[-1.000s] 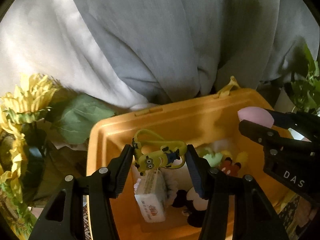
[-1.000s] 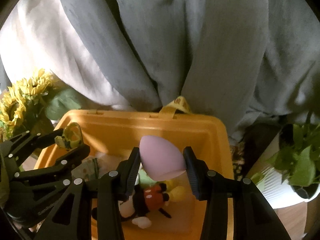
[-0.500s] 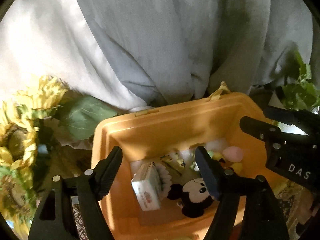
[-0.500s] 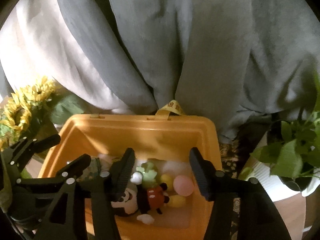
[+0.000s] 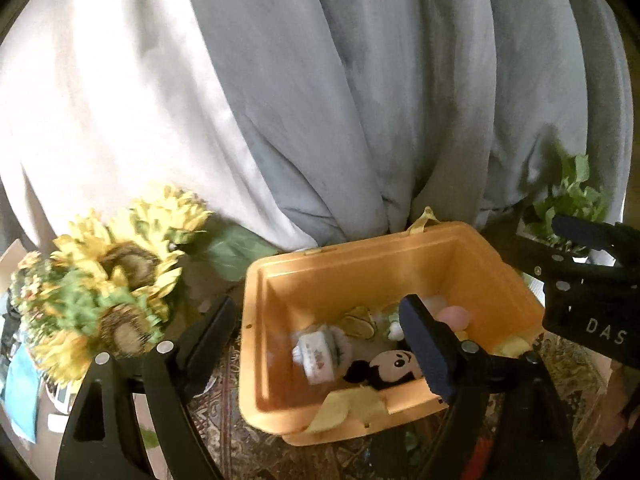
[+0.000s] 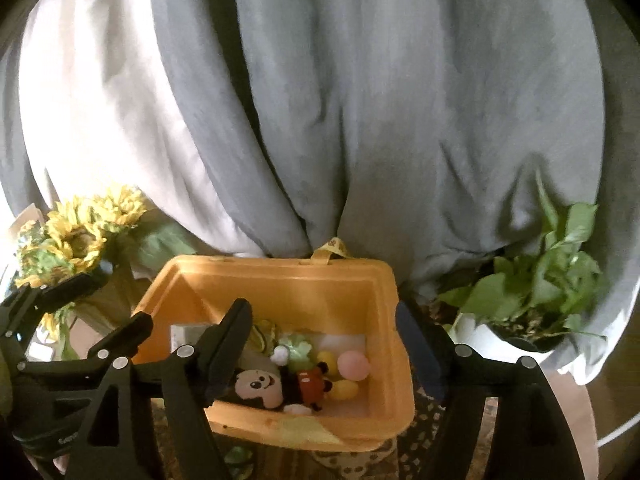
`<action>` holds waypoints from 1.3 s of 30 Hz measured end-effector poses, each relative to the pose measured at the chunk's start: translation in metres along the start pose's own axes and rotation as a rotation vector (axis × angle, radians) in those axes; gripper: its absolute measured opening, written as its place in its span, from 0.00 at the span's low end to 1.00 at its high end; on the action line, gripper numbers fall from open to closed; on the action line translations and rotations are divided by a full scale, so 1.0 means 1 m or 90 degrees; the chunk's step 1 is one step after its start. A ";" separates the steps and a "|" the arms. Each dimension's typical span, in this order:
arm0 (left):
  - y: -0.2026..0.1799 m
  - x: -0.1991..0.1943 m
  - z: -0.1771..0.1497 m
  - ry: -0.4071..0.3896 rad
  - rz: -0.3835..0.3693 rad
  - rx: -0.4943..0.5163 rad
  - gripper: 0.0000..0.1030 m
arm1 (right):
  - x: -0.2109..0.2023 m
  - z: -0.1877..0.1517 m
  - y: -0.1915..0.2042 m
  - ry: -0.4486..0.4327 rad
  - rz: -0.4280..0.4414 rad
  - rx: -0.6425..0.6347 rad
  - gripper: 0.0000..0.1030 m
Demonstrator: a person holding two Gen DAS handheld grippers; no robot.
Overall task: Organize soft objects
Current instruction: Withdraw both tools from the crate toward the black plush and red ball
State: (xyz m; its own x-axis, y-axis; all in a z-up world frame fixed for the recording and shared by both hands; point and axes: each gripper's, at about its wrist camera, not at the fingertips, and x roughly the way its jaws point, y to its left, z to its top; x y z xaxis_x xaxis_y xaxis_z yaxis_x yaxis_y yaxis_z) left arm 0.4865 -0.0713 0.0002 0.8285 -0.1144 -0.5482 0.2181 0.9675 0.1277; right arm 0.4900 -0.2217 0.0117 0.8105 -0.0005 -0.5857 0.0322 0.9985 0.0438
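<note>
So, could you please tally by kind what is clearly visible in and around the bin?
Grippers: 2 (left gripper, right gripper)
Bin: 1
Plush mouse: 1
Pink sponge: 1
Potted plant: 1
Sunflower bunch: 1
Total: 7

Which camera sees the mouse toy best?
The right wrist view. There the mouse toy lies in the orange bin with its face, red shorts and yellow shoes all showing. In the left wrist view only its head shows; the left gripper's finger hides the body.
</note>
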 end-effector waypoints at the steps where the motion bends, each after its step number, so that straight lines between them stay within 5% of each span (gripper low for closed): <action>1: 0.001 -0.006 -0.002 -0.007 0.004 -0.002 0.83 | -0.006 -0.001 0.002 -0.007 -0.003 -0.003 0.75; 17: 0.017 -0.080 -0.036 -0.092 0.031 0.003 0.91 | -0.089 -0.033 0.032 -0.091 -0.039 0.007 0.82; 39: 0.012 -0.080 -0.112 -0.076 -0.038 0.104 0.92 | -0.103 -0.124 0.048 -0.009 -0.097 0.087 0.82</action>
State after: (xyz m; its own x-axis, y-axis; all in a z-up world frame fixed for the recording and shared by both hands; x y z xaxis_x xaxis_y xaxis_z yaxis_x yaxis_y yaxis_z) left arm 0.3648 -0.0249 -0.0470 0.8646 -0.2049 -0.4587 0.3408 0.9101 0.2359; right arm 0.3353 -0.1674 -0.0265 0.7981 -0.1526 -0.5829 0.2337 0.9701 0.0660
